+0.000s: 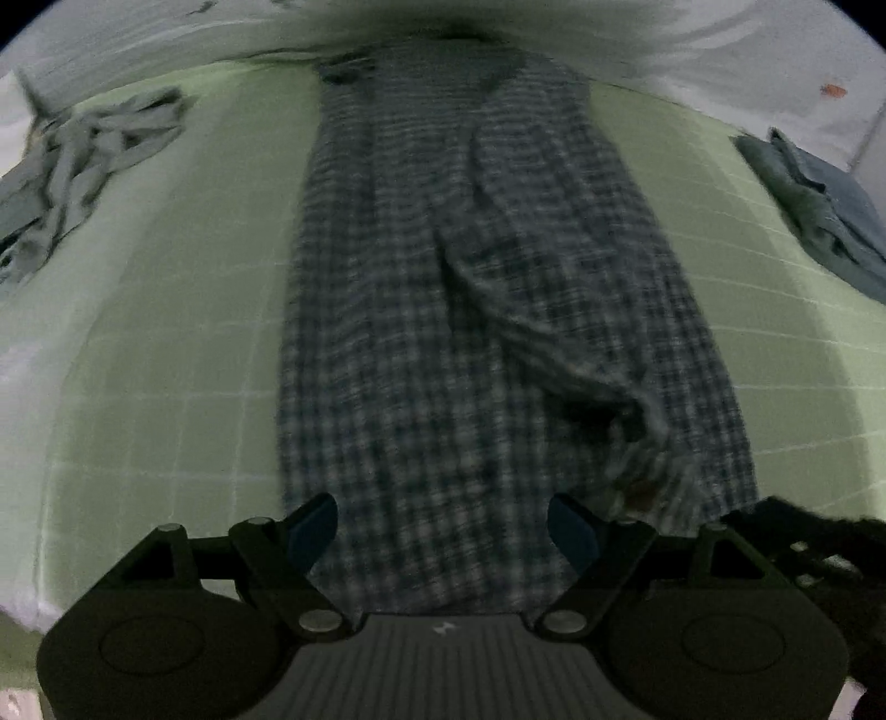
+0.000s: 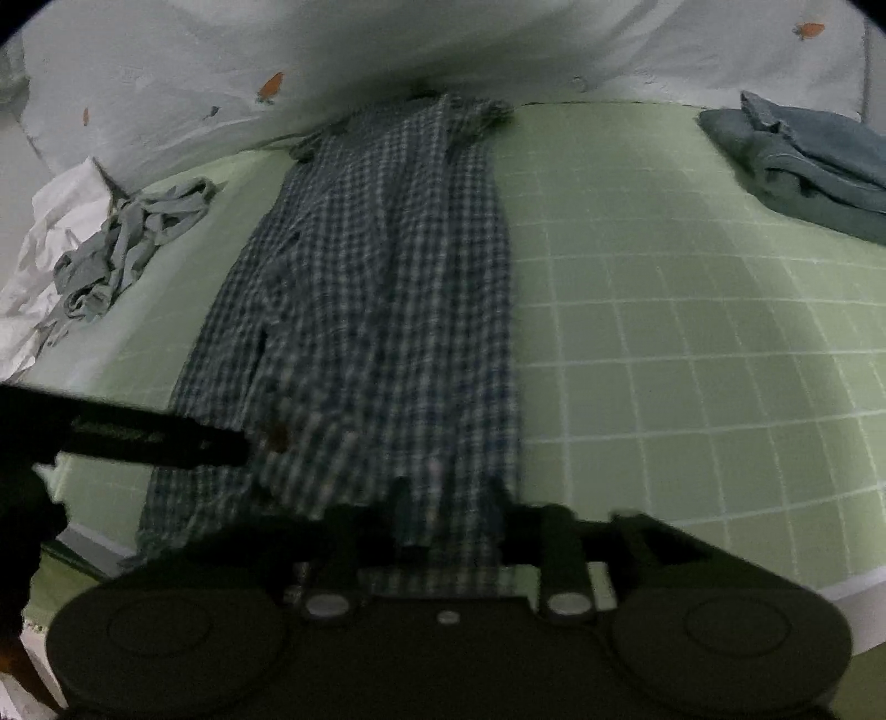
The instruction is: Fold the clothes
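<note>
A blue and white plaid shirt [image 1: 443, 310] lies lengthwise on the green gridded sheet [image 1: 166, 332], folded into a long strip with its collar at the far end. My left gripper [image 1: 443, 526] is open just above the near hem, its blue pads [image 1: 313, 526] spread with the fabric between them. In the right wrist view the shirt [image 2: 376, 288] runs away from me. My right gripper [image 2: 451, 515] has its fingers drawn close together on the hem's right corner, with cloth bunched between them. The left gripper's body [image 2: 155, 435] shows as a dark bar at the left.
A crumpled grey-blue garment [image 2: 127, 243] lies at the far left beside white cloth [image 2: 44, 266]. A folded blue-grey pile [image 2: 808, 160] sits at the far right. A pale printed duvet [image 2: 498, 50] borders the far edge. The sheet's near edge [image 2: 803, 587] drops off close by.
</note>
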{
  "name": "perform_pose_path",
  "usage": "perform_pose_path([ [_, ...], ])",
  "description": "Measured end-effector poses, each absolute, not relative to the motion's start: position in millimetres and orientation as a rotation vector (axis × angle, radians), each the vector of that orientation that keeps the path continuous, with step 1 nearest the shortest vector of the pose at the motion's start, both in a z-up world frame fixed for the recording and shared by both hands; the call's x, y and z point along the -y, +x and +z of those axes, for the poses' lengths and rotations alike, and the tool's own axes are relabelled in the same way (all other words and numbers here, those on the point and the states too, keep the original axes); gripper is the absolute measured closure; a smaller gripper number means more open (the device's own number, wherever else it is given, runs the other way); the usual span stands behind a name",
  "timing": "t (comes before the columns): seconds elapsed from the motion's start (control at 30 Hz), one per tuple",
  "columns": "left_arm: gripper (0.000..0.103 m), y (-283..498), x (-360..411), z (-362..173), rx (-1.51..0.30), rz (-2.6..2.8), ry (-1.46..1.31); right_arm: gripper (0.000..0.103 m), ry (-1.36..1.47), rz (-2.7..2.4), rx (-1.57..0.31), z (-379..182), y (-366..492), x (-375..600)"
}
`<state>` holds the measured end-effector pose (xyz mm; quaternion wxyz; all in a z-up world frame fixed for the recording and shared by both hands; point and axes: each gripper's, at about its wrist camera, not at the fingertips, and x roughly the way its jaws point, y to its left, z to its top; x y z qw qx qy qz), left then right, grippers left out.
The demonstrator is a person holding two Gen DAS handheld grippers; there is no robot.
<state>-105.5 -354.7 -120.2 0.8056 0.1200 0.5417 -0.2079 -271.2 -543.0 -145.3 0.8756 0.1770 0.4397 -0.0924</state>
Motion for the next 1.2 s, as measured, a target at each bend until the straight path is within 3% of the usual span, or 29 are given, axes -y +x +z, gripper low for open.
perform_pose_path([
  [0.13, 0.019, -107.4, 334.5, -127.0, -1.175, -0.371, 0.261, 0.058, 0.385, -0.208, -0.943, -152.2, -274.3, 549.6],
  [0.37, 0.019, -114.1, 309.5, -139.9, -1.226, -0.338, 0.223, 0.025, 0.354, -0.202, -0.974, -156.8, -281.1, 538.4],
  [0.73, 0.020, -124.2, 310.2, -149.6, -1.243, -0.393, 0.226, 0.025, 0.341, -0.232, -1.004, -162.6, -288.8, 522.0],
  [0.8, 0.022, -125.3, 310.0, -148.9, -1.242, -0.411, 0.231, 0.025, 0.331, -0.241, -1.006, -163.2, -289.8, 519.0],
  [0.9, 0.034, -128.2, 311.9, -146.1, -1.233, -0.444, 0.247, 0.025, 0.327, -0.243, -1.007, -162.9, -290.2, 514.4],
  [0.93, 0.043, -129.2, 313.1, -144.8, -1.228, -0.458, 0.253, 0.026, 0.331, -0.240, -1.004, -162.4, -290.0, 513.5],
  [0.97, 0.055, -130.4, 314.4, -143.6, -1.222, -0.470, 0.262, 0.038, 0.335, -0.238, -1.001, -162.0, -289.8, 512.5],
  [1.0, 0.061, -131.8, 316.2, -142.7, -1.207, -0.479, 0.284, 0.073, 0.344, -0.230, -0.987, -160.4, -290.6, 512.4],
  [1.03, 0.082, -132.7, 317.5, -141.6, -1.196, -0.488, 0.300, 0.089, 0.366, -0.214, -0.981, -159.7, -290.8, 513.6],
  [1.07, 0.090, -131.4, 317.0, -140.1, -1.199, -0.497, 0.290, 0.097, 0.377, -0.204, -0.975, -159.1, -291.0, 514.4],
  [1.13, 0.098, -128.8, 315.9, -137.0, -1.204, -0.515, 0.270, 0.099, 0.393, -0.182, -0.958, -156.6, -290.7, 514.9],
  [1.2, 0.098, -126.7, 312.8, -130.7, -1.212, -0.530, 0.234, 0.100, 0.401, -0.167, -0.932, -149.2, -288.6, 514.9],
])
